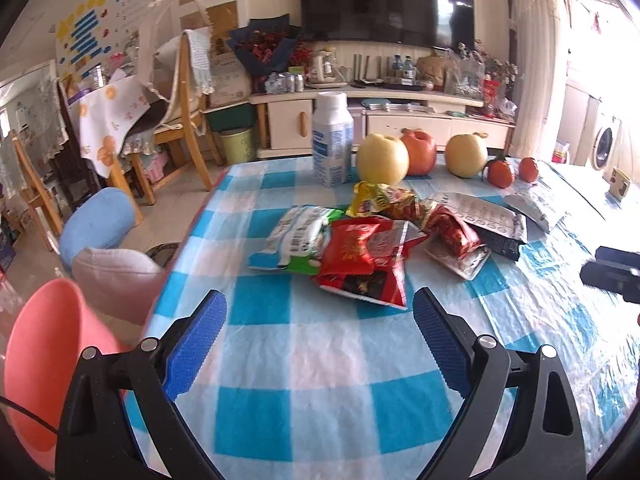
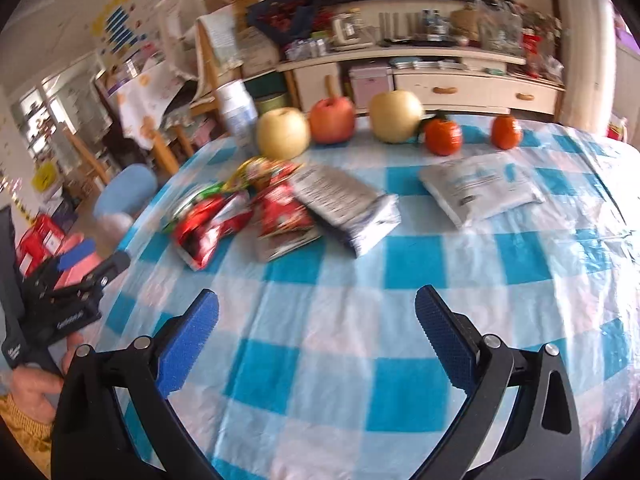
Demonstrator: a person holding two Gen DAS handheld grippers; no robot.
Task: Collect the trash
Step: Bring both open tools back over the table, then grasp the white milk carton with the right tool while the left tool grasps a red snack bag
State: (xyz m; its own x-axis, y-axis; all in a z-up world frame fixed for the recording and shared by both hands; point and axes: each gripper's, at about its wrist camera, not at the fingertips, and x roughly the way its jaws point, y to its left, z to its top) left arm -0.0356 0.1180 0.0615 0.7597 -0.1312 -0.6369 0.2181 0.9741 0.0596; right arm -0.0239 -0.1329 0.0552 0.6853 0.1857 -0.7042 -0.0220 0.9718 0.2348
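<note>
A heap of empty snack wrappers lies mid-table on the blue-and-white checked cloth (image 1: 304, 344): a red packet (image 1: 362, 258), a green-and-white one (image 1: 296, 238), a yellow one (image 1: 372, 196), another red one (image 1: 454, 232) and a silver-black bag (image 1: 480, 216). My left gripper (image 1: 320, 308) is open just short of the red packet, holding nothing. My right gripper (image 2: 316, 308) is open too, above bare cloth, with the silver-black bag (image 2: 348, 208) and red wrappers (image 2: 208, 228) ahead of it. A white pouch (image 2: 480, 188) lies to the right.
Two yellow apples (image 1: 382, 160), a red apple (image 1: 418, 152) and two tangerines (image 1: 500, 172) line the far edge beside a white bottle (image 1: 332, 140). A pink bin (image 1: 44, 360) stands off the table's left side, near stools and chairs. A hand (image 2: 32, 392) holds the other gripper.
</note>
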